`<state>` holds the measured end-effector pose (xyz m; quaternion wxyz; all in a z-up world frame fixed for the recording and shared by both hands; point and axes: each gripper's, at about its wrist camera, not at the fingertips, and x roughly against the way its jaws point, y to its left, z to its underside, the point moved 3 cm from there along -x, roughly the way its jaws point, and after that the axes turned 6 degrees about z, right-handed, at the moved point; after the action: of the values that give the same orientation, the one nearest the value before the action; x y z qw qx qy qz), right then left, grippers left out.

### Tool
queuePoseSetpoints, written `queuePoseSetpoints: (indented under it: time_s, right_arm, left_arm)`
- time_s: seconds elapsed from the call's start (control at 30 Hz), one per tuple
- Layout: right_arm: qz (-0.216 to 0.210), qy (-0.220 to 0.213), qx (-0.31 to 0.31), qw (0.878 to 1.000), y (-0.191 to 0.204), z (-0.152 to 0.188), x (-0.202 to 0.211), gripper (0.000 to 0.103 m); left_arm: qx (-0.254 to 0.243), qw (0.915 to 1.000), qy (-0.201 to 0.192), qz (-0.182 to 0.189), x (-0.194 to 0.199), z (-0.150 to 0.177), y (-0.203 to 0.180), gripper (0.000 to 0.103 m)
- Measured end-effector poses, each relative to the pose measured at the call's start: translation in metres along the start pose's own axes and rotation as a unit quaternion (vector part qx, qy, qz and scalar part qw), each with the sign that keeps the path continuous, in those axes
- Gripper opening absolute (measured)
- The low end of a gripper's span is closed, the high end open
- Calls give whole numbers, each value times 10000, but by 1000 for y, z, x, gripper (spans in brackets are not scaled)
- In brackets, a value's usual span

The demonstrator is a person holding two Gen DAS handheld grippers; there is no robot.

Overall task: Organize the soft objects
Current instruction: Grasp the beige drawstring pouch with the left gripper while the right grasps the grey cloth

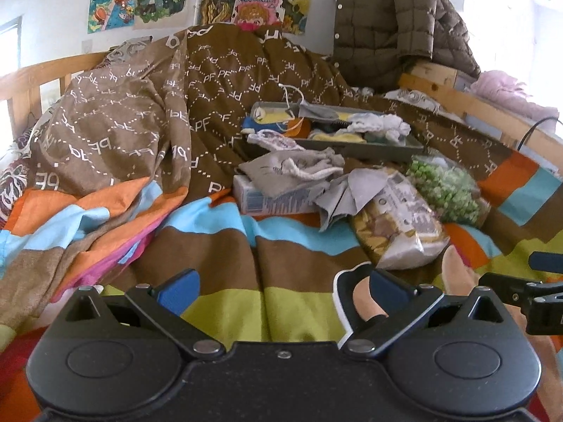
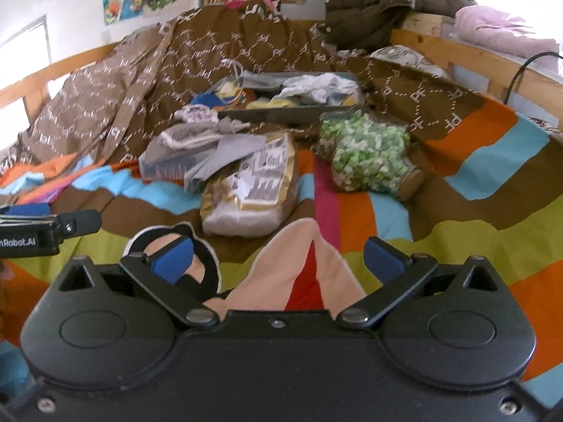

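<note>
A flat soft figure (image 2: 334, 274) with peach limbs, a red patch and a black-and-white edged end lies on the striped bedspread (image 2: 457, 211). My right gripper (image 2: 278, 258) is open just above it, the peach limbs running between its blue pads. My left gripper (image 1: 281, 288) is open too, and its right finger sits over the figure's (image 1: 364, 299) black-and-white end. Farther up the bed, a grey tray (image 1: 352, 146) holds several socks and cloths. In front of the tray lie a grey drawstring pouch (image 1: 292, 168) and a grey cloth (image 1: 352, 193).
A small box (image 1: 267, 202), a printed food bag (image 1: 397, 221) and a bag of green-white pieces (image 1: 443, 183) lie near the tray. A brown patterned duvet (image 1: 140, 116) is heaped at left. The wooden bed rail (image 1: 475, 109) carries a quilted jacket (image 1: 387, 24).
</note>
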<state>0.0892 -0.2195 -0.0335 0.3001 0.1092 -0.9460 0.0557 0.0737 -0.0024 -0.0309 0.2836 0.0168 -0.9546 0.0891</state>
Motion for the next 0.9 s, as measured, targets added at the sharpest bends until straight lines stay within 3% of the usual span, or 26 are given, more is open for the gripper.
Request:
queuePoseSetpoints:
  time_s: [0.5,0.7,0.9]
  right_arm:
    - [-185,136,418,9989,21,-1,-28,102]
    - [-207,-48,622,9978,21,-8,-40,102]
    - [-373,-433,670,9961,22,-23,-55,102]
  left_arm:
    - [-354,9988,307,-168,-6,-4,16,102]
    - [-846,9958,295,-197,-11,-24,22,102]
    - [-1466,9885,370,53,-25,-50,25,102]
